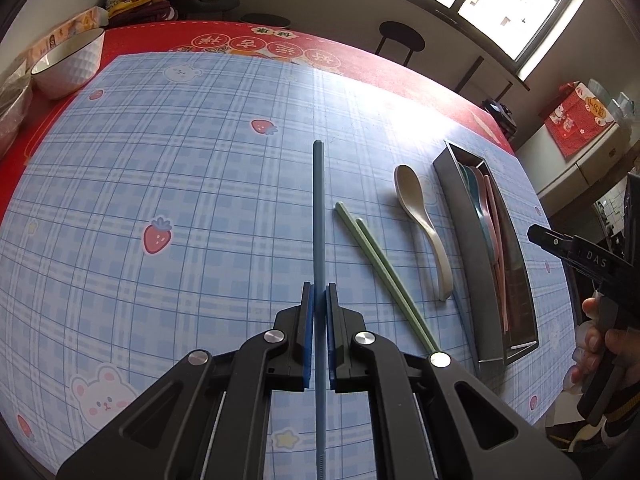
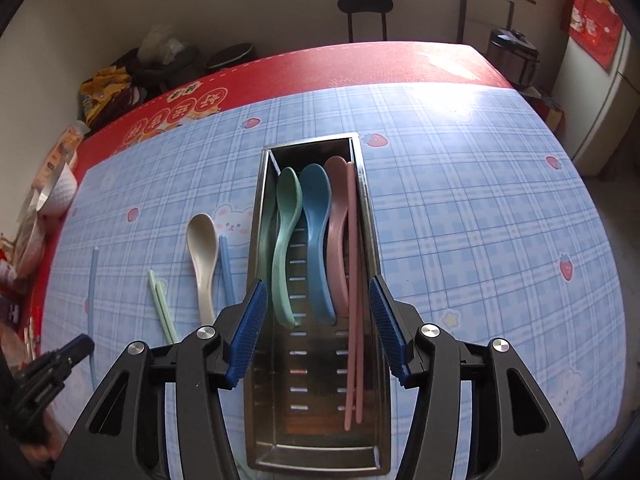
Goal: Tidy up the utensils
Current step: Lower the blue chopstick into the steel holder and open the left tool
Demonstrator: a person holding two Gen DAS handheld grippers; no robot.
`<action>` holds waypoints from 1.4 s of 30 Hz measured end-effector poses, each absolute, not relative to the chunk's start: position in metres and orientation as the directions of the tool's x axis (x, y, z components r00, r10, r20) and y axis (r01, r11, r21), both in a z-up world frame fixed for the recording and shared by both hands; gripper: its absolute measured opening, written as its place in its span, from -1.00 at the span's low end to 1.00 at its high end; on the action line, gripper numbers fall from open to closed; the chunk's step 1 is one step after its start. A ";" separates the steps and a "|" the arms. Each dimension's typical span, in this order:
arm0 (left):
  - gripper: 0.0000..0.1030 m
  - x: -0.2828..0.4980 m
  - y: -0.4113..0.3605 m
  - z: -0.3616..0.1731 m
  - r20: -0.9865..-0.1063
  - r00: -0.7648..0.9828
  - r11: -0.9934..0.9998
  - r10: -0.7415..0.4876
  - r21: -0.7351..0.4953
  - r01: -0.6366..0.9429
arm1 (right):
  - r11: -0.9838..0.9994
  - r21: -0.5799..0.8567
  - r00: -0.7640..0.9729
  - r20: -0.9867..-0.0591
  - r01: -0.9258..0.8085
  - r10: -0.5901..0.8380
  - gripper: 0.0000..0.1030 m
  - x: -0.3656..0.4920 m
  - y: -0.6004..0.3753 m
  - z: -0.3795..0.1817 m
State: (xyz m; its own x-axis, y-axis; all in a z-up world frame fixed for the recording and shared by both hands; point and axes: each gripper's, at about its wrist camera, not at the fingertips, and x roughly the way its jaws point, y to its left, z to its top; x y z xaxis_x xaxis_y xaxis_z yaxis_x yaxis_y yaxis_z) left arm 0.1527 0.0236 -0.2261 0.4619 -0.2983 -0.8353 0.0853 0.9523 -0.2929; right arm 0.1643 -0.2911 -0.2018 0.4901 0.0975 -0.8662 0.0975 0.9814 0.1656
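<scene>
My left gripper (image 1: 319, 296) is shut on a blue chopstick (image 1: 318, 208) that points straight ahead over the blue plaid mat. It shows at the far left in the right wrist view (image 2: 93, 280). Two green chopsticks (image 1: 380, 268) and a beige spoon (image 1: 420, 216) lie to its right. The metal utensil tray (image 2: 262, 216) holds a green spoon (image 2: 286, 240), a blue spoon (image 2: 318, 236), a pink spoon (image 2: 338, 216) and pink chopsticks (image 2: 353, 280). My right gripper (image 2: 318, 300) is open and empty just above the tray. A second blue chopstick (image 2: 226, 264) lies beside the tray.
A white bowl (image 1: 70, 64) stands at the table's far left edge beside bags and packets. The red tablecloth (image 1: 280, 36) rims the mat. Black stools (image 1: 400, 38) stand beyond the far edge. The right gripper's body (image 1: 580, 260) and the hand holding it show at the left view's right edge.
</scene>
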 end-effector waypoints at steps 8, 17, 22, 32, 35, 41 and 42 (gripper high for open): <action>-0.89 0.164 -0.012 -0.211 -0.829 0.434 0.936 -0.352 -0.318 0.150 | 0.981 0.167 0.550 -0.830 0.094 0.089 0.43 0.138 -0.308 -0.180; -0.89 0.179 -0.069 -0.193 -0.826 0.400 0.916 -0.397 -0.326 0.234 | 0.965 0.239 0.587 -0.799 0.110 0.131 0.68 0.123 -0.342 -0.180; -0.89 0.188 -0.104 -0.190 -0.827 0.370 0.901 -0.424 -0.344 0.264 | 0.963 0.246 0.595 -0.792 0.110 0.135 0.68 0.122 -0.359 -0.184; -0.89 0.218 -0.171 -0.207 -0.843 0.327 0.898 -0.427 -0.354 0.260 | 0.960 0.239 0.568 -0.815 0.143 0.118 0.68 0.119 -0.398 -0.201; -0.89 0.228 -0.187 -0.217 -0.852 0.315 0.902 -0.418 -0.349 0.252 | 0.959 0.236 0.559 -0.822 0.159 0.109 0.68 0.115 -0.411 -0.206; -0.89 0.238 -0.212 -0.235 -0.871 0.293 0.911 -0.394 -0.329 0.249 | 0.951 0.239 0.543 -0.834 0.198 0.096 0.68 0.110 -0.435 -0.215; -0.89 0.239 -0.215 -0.238 -0.875 0.287 0.912 -0.391 -0.327 0.248 | 0.949 0.240 0.541 -0.835 0.205 0.095 0.68 0.109 -0.438 -0.216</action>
